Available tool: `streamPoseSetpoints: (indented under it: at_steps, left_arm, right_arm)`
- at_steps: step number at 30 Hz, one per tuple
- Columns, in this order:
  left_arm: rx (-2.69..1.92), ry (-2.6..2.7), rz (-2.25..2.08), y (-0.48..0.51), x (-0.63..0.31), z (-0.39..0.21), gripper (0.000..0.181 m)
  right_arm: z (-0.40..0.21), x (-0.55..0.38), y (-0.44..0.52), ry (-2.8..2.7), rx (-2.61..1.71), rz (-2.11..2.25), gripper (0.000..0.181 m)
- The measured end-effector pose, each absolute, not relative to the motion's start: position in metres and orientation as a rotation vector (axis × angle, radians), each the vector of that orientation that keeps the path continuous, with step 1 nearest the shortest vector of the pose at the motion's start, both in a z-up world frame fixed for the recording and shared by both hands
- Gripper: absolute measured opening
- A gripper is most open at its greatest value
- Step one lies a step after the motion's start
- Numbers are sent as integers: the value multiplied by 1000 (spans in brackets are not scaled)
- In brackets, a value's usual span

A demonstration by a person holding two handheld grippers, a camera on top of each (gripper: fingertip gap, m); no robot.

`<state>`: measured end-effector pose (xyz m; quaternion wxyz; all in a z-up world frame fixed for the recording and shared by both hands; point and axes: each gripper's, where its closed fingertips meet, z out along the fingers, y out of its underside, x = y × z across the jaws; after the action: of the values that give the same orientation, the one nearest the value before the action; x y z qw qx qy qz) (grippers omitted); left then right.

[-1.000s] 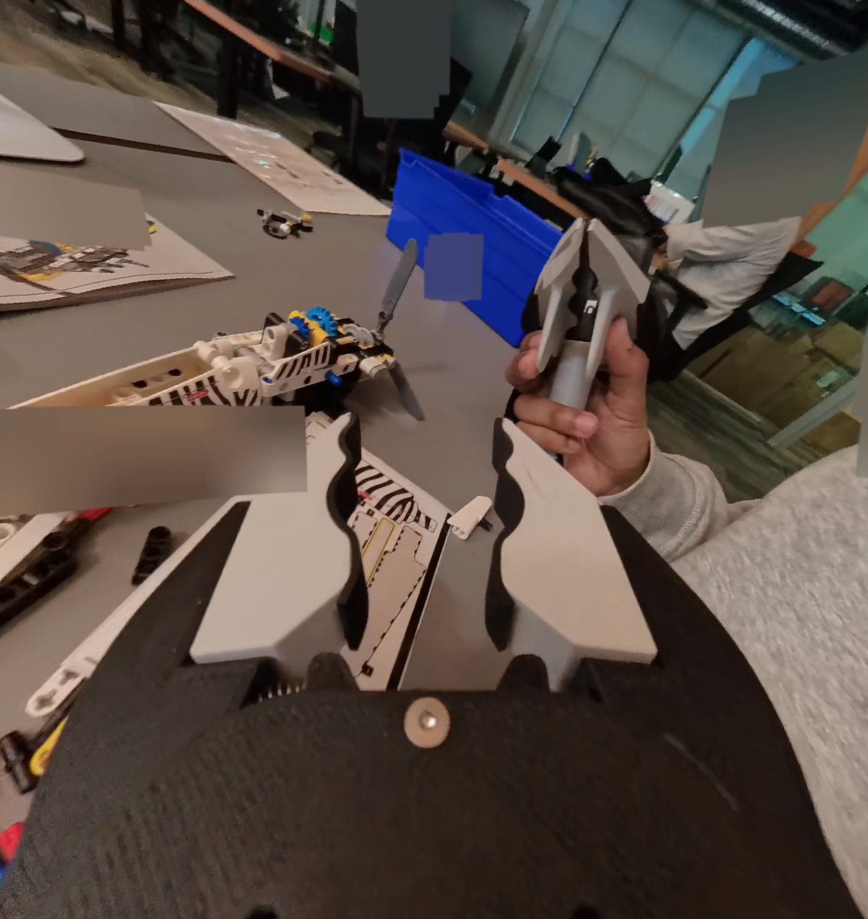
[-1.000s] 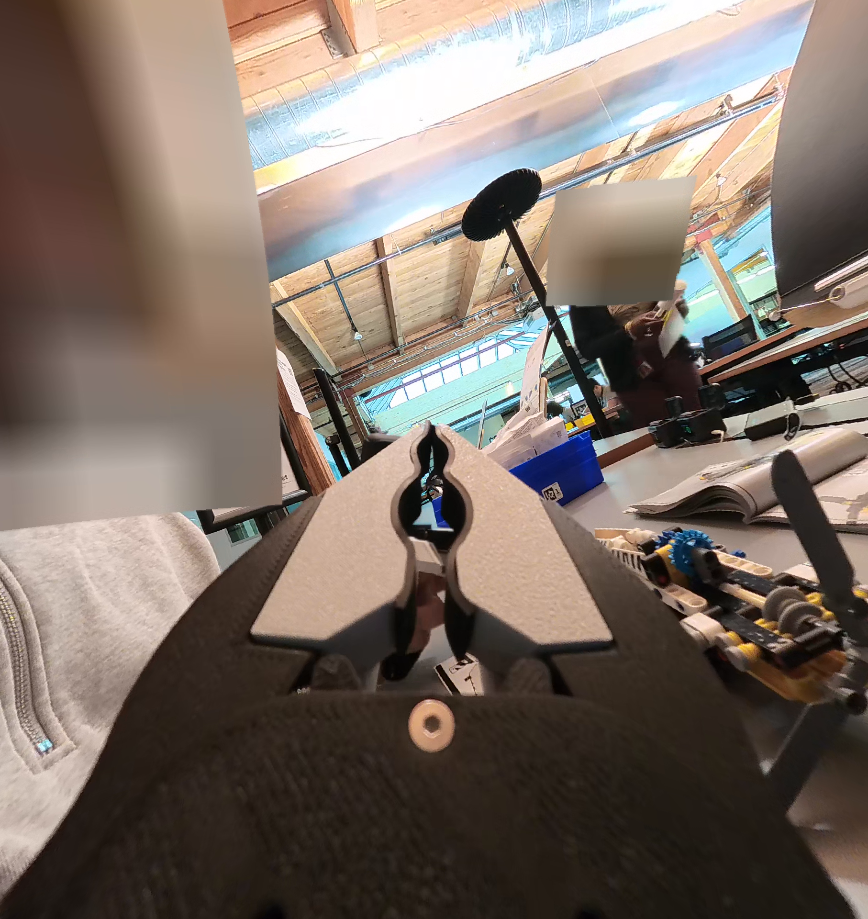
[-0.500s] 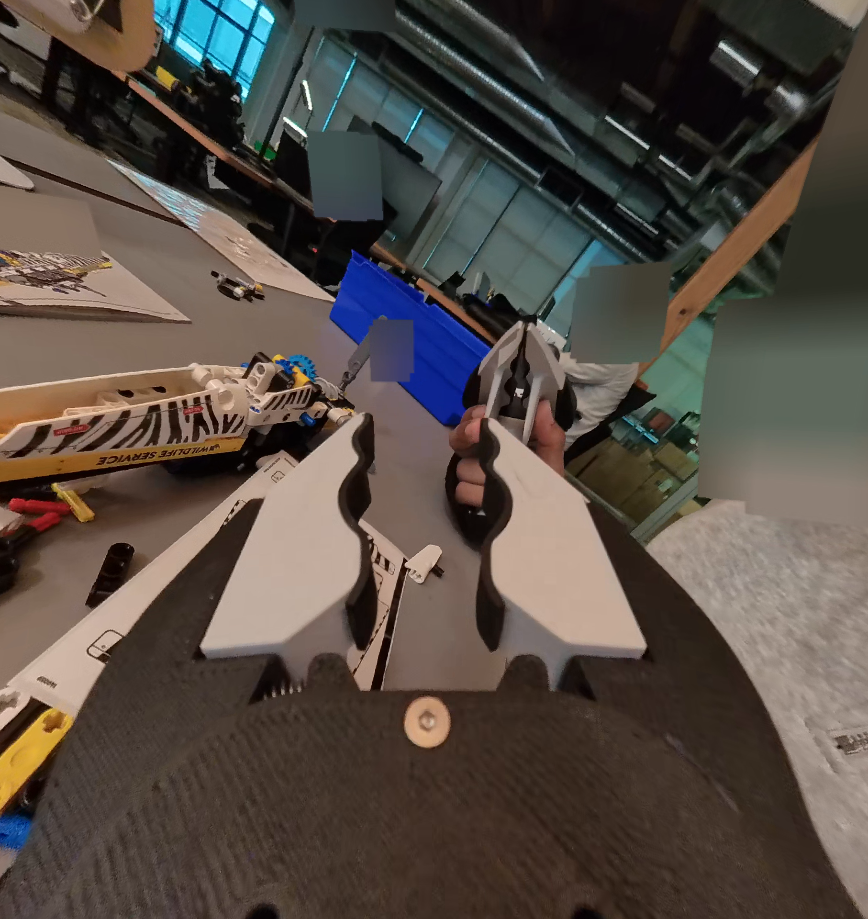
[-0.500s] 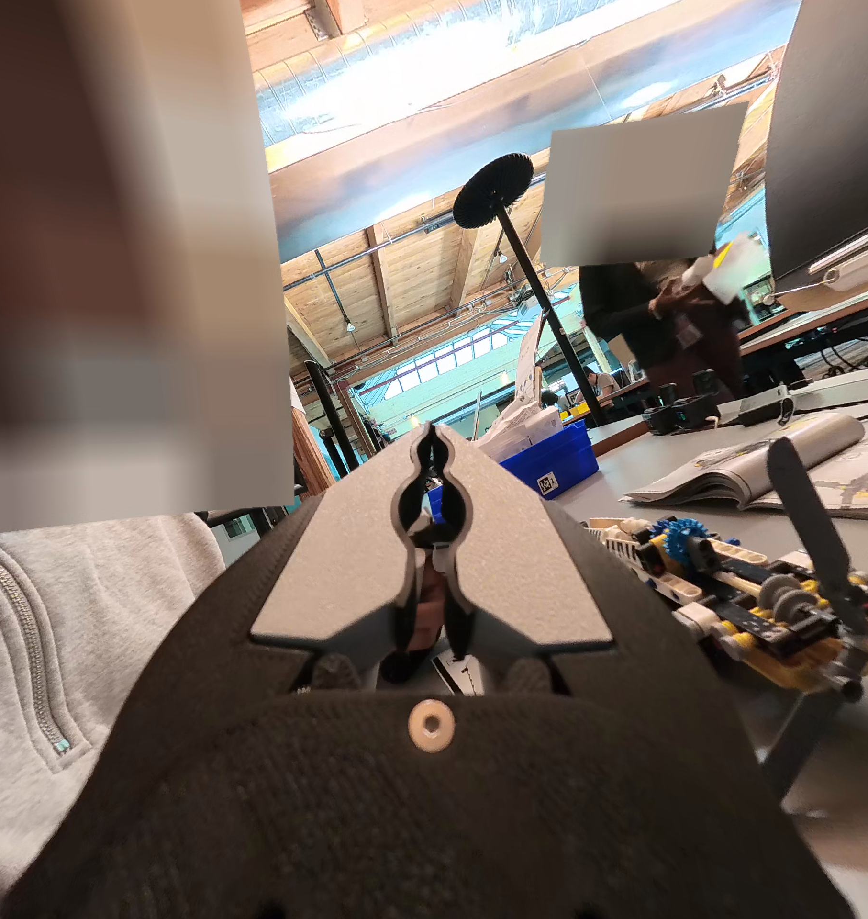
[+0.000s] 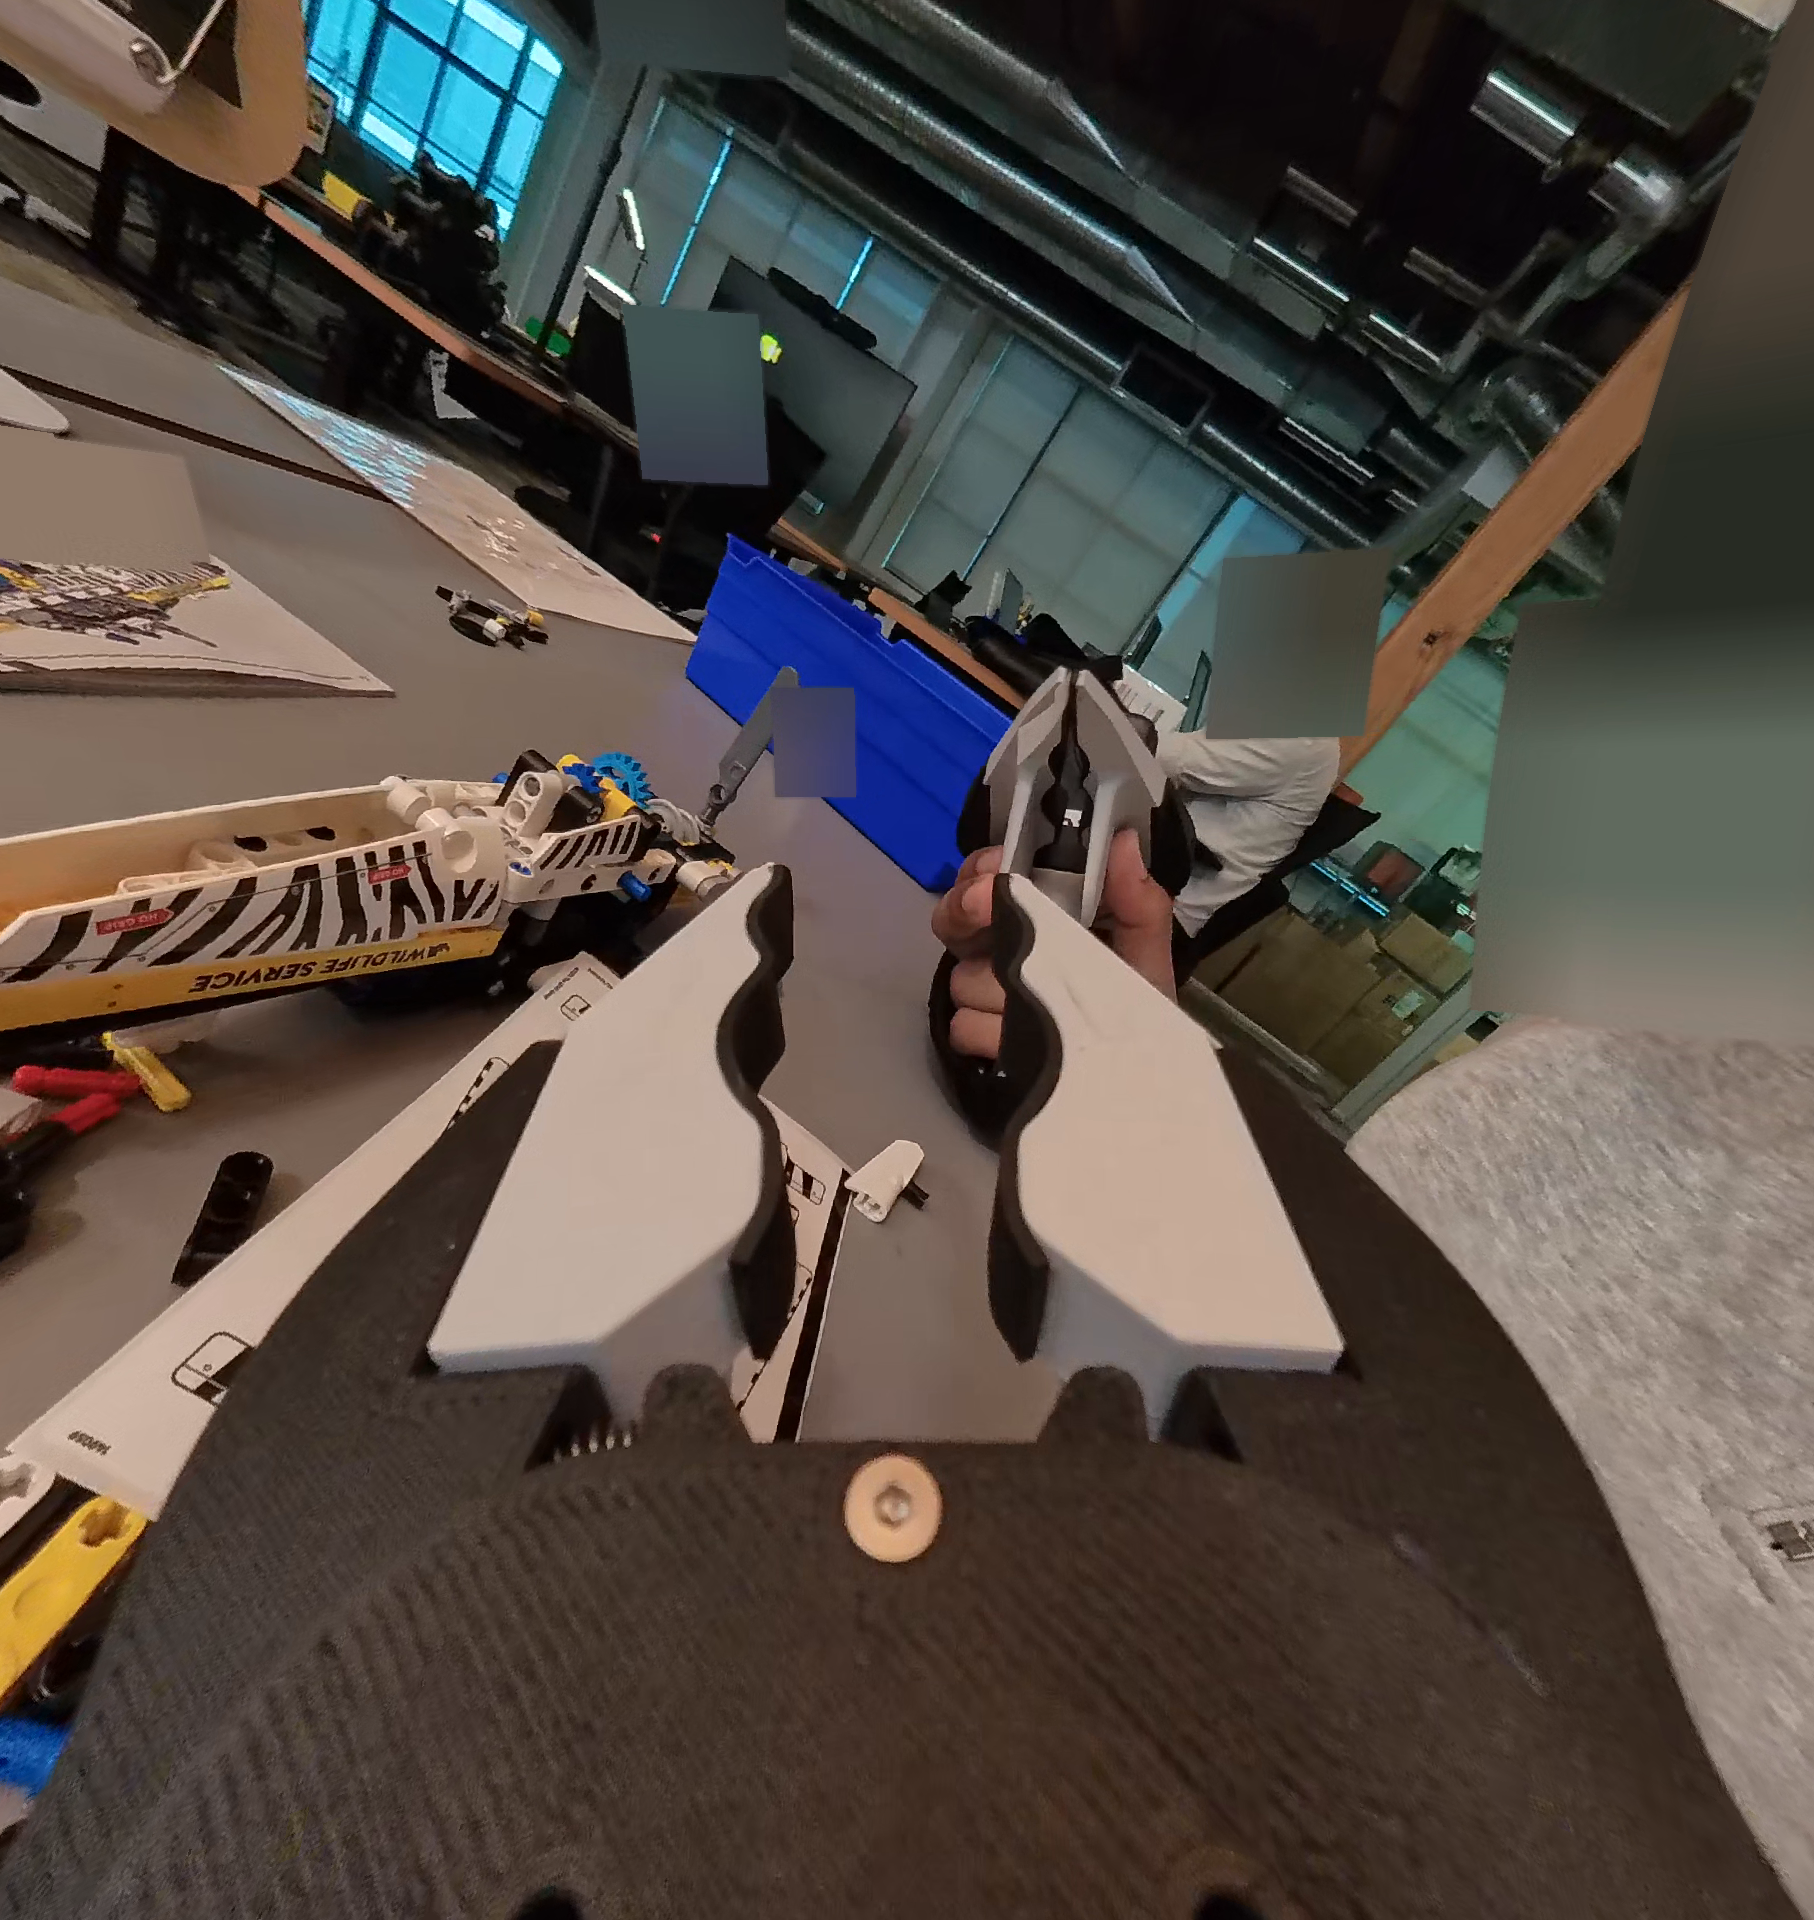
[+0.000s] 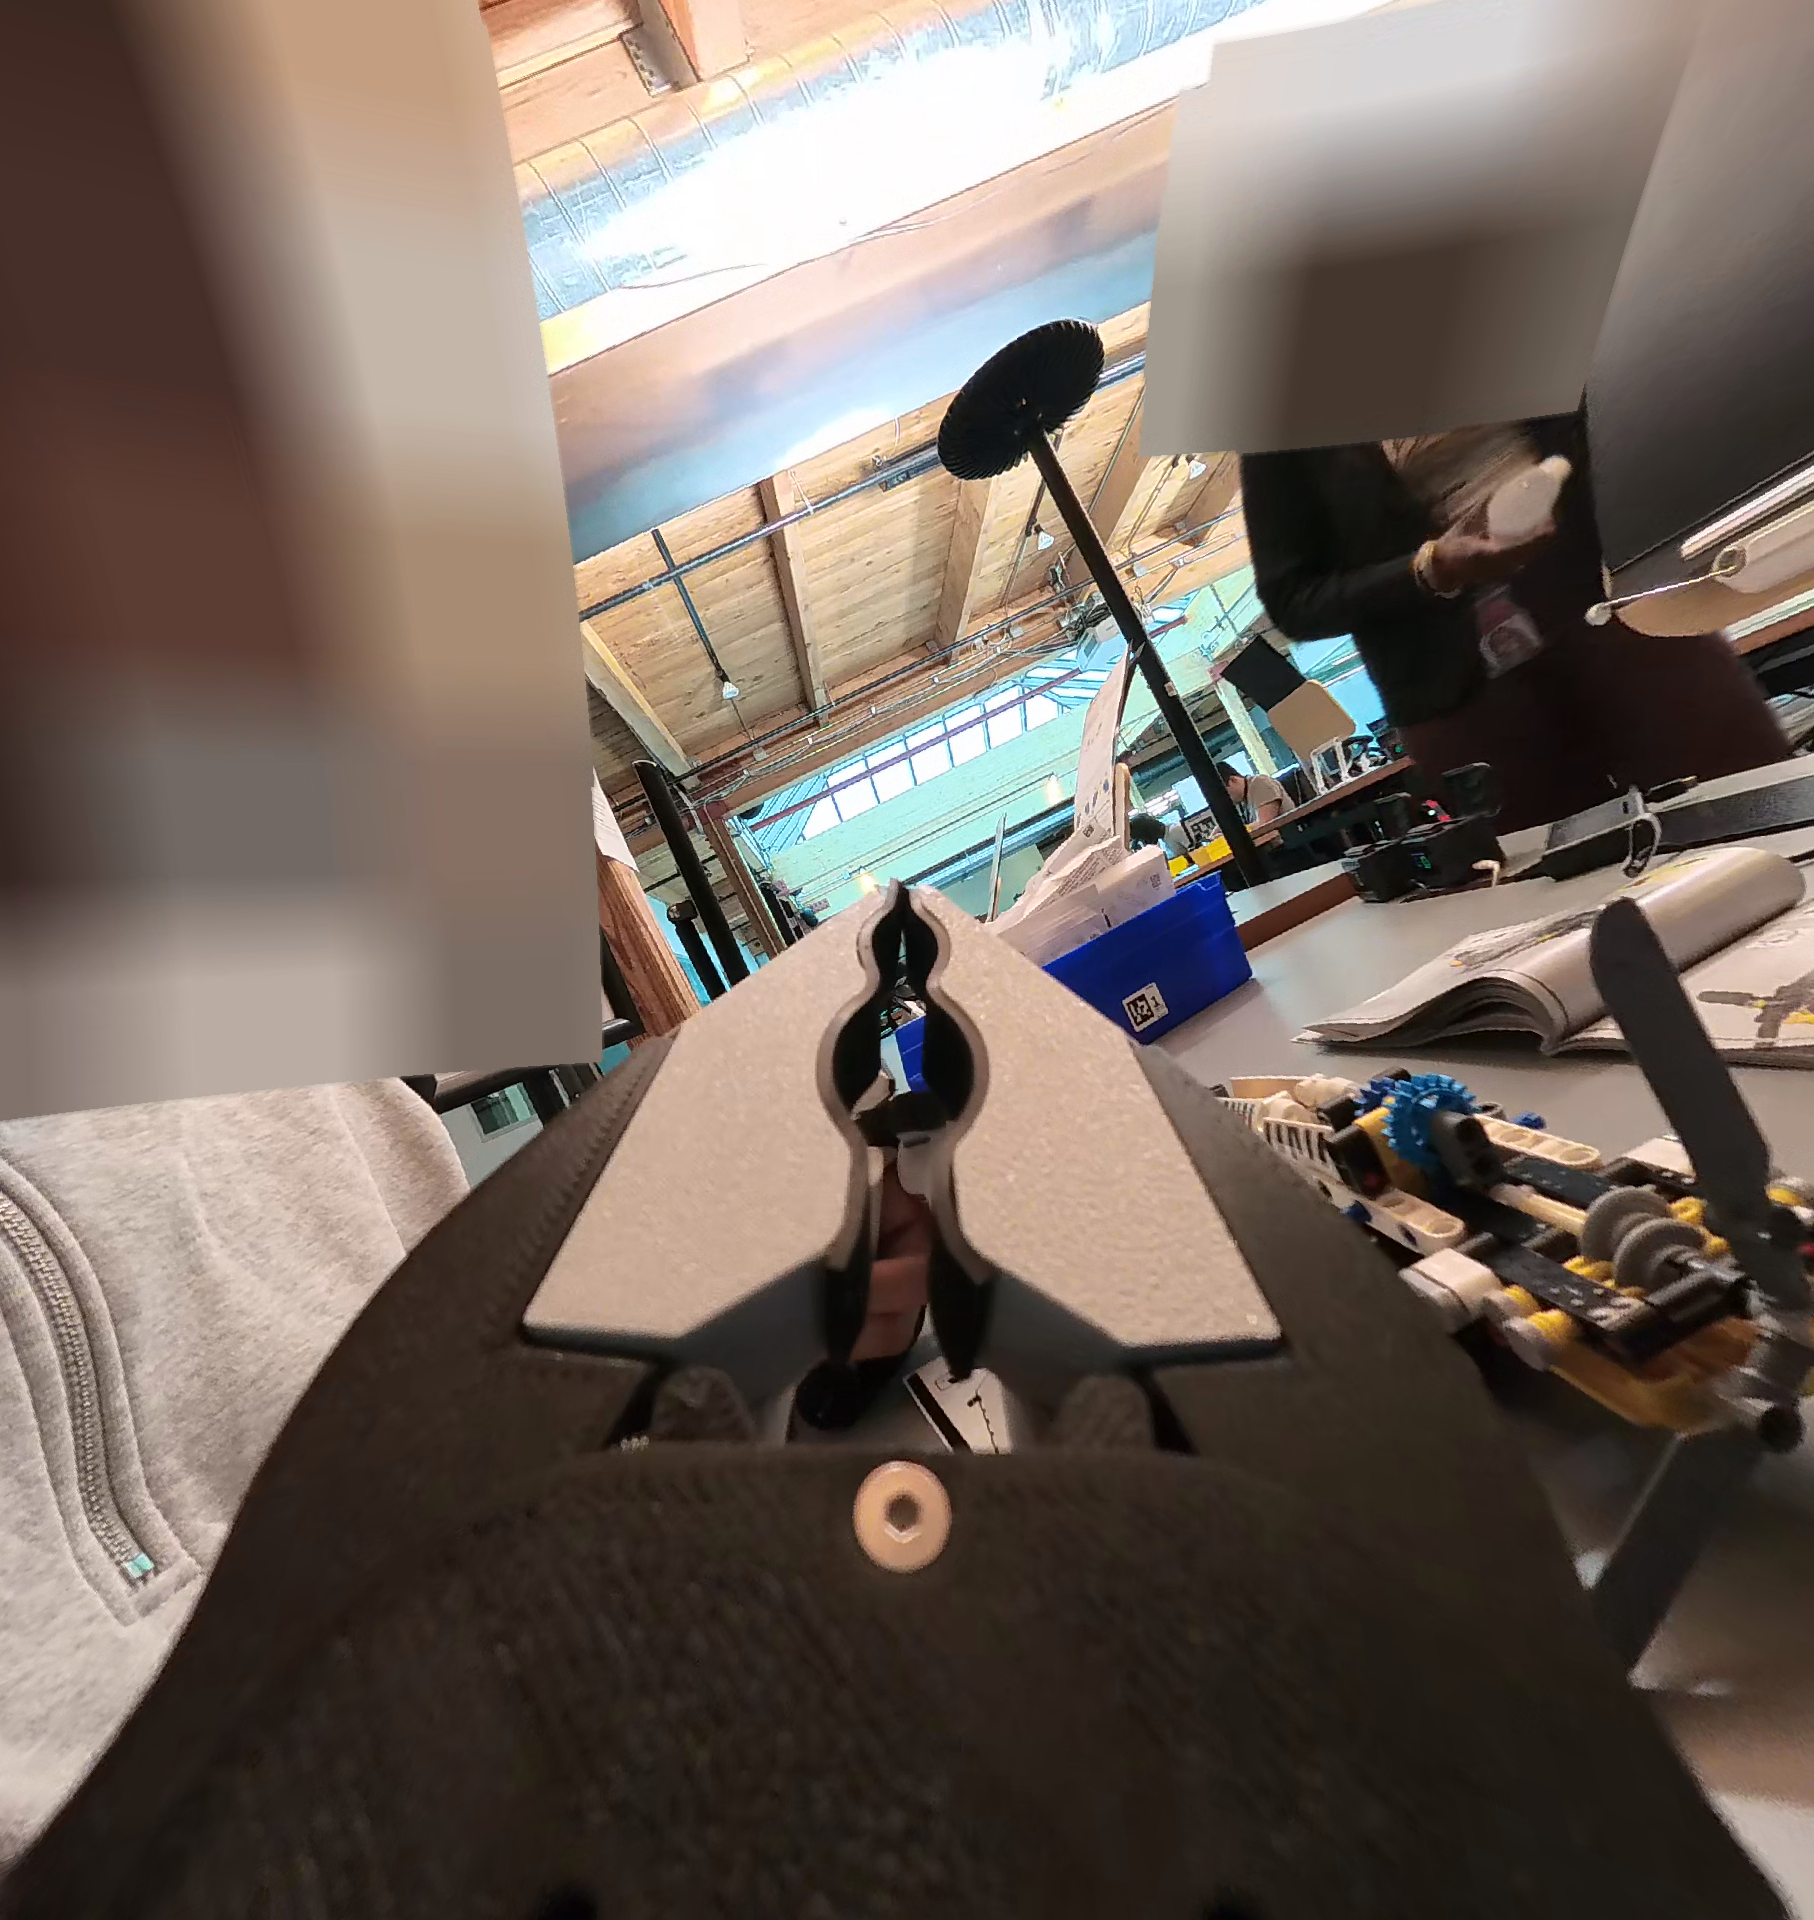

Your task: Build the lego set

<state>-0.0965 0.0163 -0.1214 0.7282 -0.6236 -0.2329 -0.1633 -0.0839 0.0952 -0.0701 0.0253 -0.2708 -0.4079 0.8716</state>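
Between my open left gripper (image 5: pixel 887 914) fingers, just ahead on the table (image 5: pixel 861 997), lies a small white piece (image 5: pixel 887 1179), long axis pointing up-right; my right gripper (image 6: pixel 905 904), closed on something small and dark, is raised farther off.

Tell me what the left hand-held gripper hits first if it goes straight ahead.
Probably the right hand-held gripper and the hand holding it, just right of the line between the open left hand-held gripper fingers. Depth is unclear.
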Motion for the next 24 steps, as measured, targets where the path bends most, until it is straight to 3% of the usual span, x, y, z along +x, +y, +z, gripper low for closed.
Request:
streamPoseSetpoints:
  at_steps: [24]
  left_arm:
    - [-1377, -472, -357, 17, -91, -119, 33]
  right_arm:
    - [-71, -82, 89, -1305, -819, 2678, 0]
